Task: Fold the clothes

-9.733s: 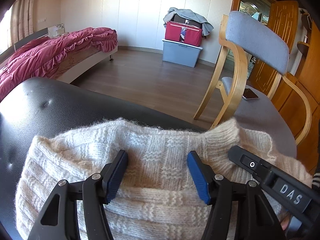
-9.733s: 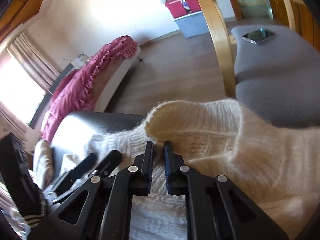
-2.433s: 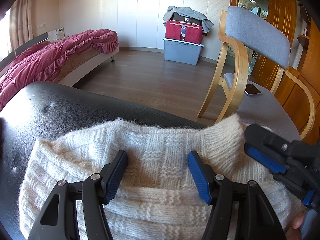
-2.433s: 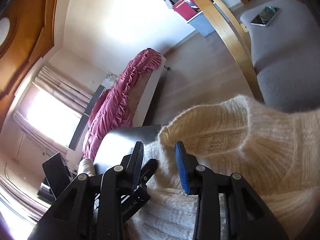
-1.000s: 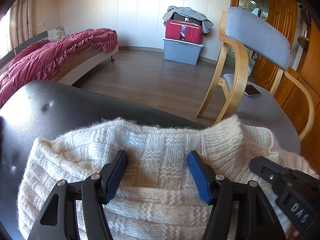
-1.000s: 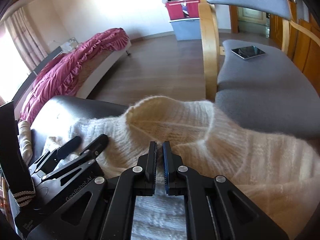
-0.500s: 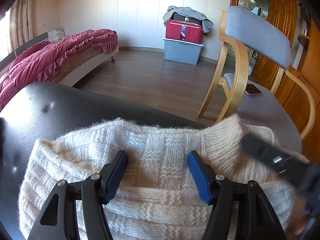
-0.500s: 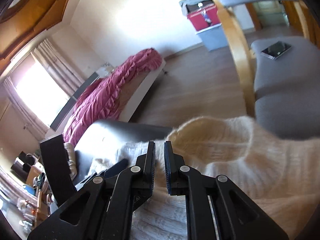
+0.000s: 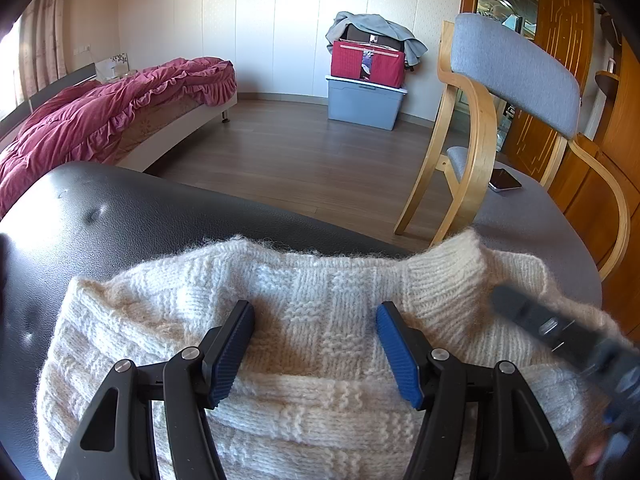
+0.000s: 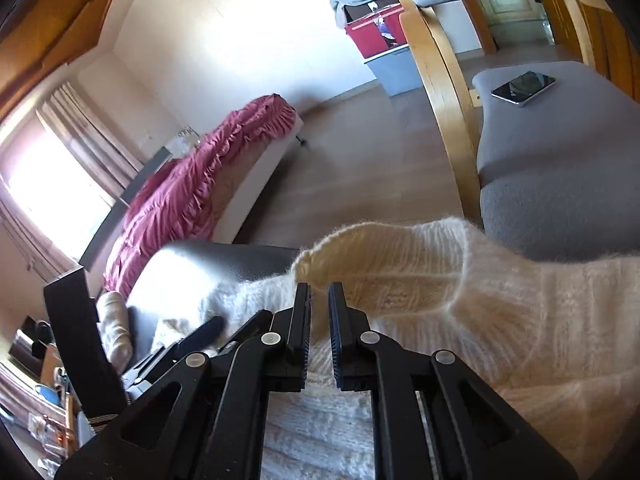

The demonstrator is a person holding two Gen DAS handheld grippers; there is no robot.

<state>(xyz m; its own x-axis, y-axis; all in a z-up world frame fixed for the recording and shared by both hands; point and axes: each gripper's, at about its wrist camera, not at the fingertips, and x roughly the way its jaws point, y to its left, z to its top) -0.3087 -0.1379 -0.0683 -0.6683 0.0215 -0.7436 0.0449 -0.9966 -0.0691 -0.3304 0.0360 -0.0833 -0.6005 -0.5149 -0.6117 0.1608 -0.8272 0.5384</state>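
Note:
A cream knitted sweater (image 9: 320,300) lies bunched on a black leather seat (image 9: 120,220). My left gripper (image 9: 316,336) hovers just over its middle, open, with the blue pads (image 9: 236,344) wide apart and only knit beneath them. My right gripper (image 10: 320,320) points at the ribbed collar (image 10: 400,264), which stands up as a fold just past its tips. Its jaws are opening to a narrow slit. Knit shows through the slit, and the pads do not press on it. In the left wrist view the right gripper (image 9: 560,336) is a blurred dark shape at the sweater's right end.
A wooden armchair (image 9: 472,128) with grey cushions stands close on the right, a phone (image 10: 524,86) on its seat. A bed with a red quilt (image 9: 100,116) is at the left. A red bag on a grey bin (image 9: 364,92) stands by the far wall.
The right gripper has tilted and rolled, and its shut jaws have parted to a narrow gap. In the left wrist view it shifted along the sweater's right end. The left gripper kept still.

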